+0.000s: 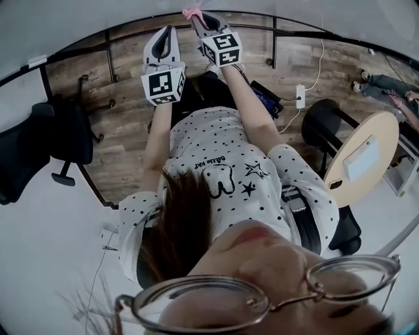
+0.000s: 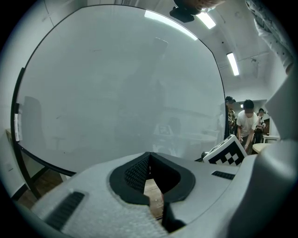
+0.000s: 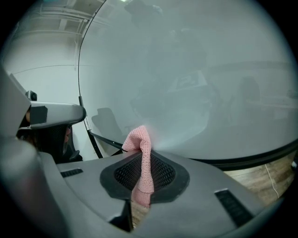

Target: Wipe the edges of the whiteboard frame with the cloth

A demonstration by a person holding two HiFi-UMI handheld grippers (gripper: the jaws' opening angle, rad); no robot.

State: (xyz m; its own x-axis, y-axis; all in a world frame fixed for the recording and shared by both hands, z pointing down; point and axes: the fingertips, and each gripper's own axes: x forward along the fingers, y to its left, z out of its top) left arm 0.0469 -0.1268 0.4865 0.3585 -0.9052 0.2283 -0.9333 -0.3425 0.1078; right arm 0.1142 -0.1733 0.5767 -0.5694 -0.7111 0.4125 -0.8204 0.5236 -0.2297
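- Head view: the right gripper (image 1: 204, 21) is raised at the end of the person's outstretched arm, with a pink cloth (image 1: 191, 12) sticking out of its tip. The cloth lies right at the dark whiteboard frame (image 1: 131, 24). The left gripper (image 1: 162, 40) is just beside it, a little lower and carrying nothing.
- Left gripper view: the left gripper (image 2: 149, 155) has its pads brought together with nothing between them. It points at the pale whiteboard (image 2: 116, 79). The frame (image 2: 42, 160) runs along the board's lower edge and up its left edge.
- Right gripper view: the right gripper (image 3: 144, 160) is clenched on the cloth (image 3: 139, 139). The cloth stands up in a narrow fold, and its tip is near the board's lower left corner, just above the lower frame edge (image 3: 242, 161). Whether the tip presses on the board or only comes close cannot be told.
- Judgement: the step in hand seems to be laying the cloth on the lower frame edge to begin a stroke.
- To do it well, the right gripper should stay firmly closed and tilt so the fold's side, not its thin tip, lies on the frame. It should then draw steadily along the edge from the corner.
- The left gripper is best kept clear of that path.
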